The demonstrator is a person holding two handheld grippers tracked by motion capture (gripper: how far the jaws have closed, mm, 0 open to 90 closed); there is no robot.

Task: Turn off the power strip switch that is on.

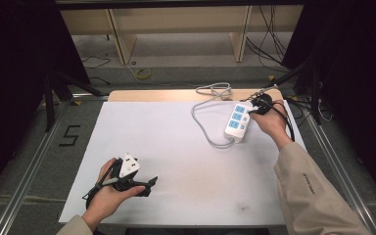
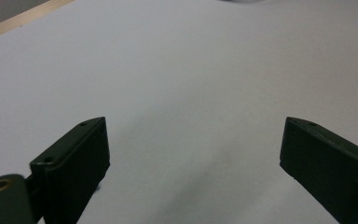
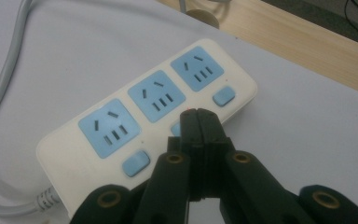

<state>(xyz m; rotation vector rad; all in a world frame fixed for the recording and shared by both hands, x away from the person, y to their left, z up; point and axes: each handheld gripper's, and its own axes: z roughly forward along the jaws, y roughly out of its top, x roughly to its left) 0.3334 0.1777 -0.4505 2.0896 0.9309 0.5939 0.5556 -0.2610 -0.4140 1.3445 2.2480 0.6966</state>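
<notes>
Across the middle of the high view lies a large white sheet that covers most of a light wooden table. Toward its far right corner rests a white power strip with three blue sockets, each paired with a small blue switch. Its grey cable loops away over the sheet and off the far edge of the table.

At the strip's right side, the person's right hand holds the right gripper. In the right gripper view its black jaws are pressed together with nothing between them, their tips over the middle blue switch; whether they touch it cannot be told.

Near the front left of the sheet, well apart from the strip, the left hand holds the left gripper low over the bare white surface. In the left gripper view its jaws stand wide apart and hold nothing.
</notes>
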